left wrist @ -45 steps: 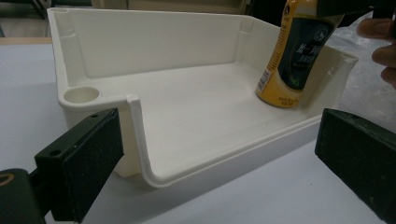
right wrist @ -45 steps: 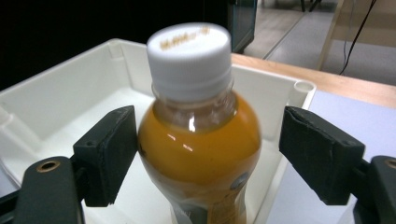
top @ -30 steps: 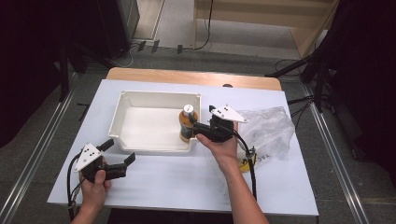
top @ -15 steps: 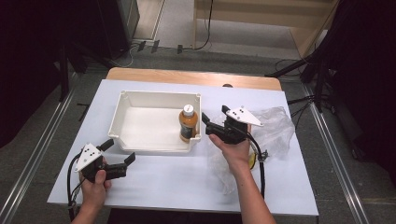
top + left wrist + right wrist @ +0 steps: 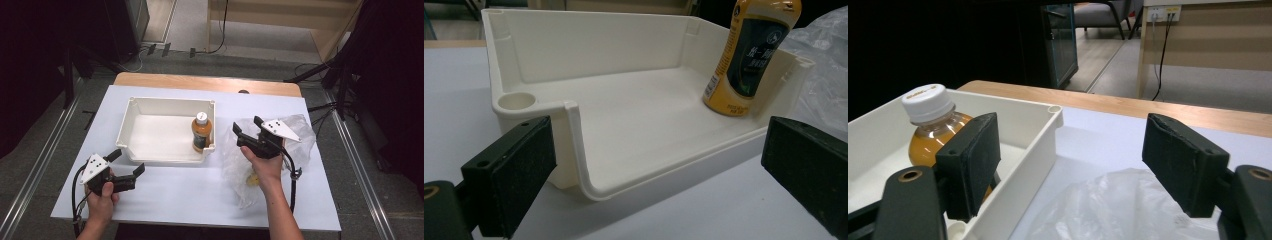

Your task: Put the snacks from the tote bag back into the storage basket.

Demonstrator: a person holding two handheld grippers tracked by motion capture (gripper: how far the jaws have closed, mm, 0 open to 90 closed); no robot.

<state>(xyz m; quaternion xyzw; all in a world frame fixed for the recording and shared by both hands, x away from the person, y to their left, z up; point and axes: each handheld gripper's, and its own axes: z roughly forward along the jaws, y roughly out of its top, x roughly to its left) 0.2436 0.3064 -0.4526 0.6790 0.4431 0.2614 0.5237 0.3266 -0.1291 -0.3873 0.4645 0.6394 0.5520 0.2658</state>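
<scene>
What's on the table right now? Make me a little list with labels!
bottle: orange drink with a white cap, standing upright in the tray's right corner nearest the person
tray: white plastic tray, nothing else in it
bag: crumpled clear plastic bag right of the tray, something yellow inside
right hand-held gripper: jaws open, holding nothing, over the bag, beside the tray
left hand-held gripper: jaws open, holding nothing, near the tray's front left corner
table: white top with a wooden edge at the back
</scene>
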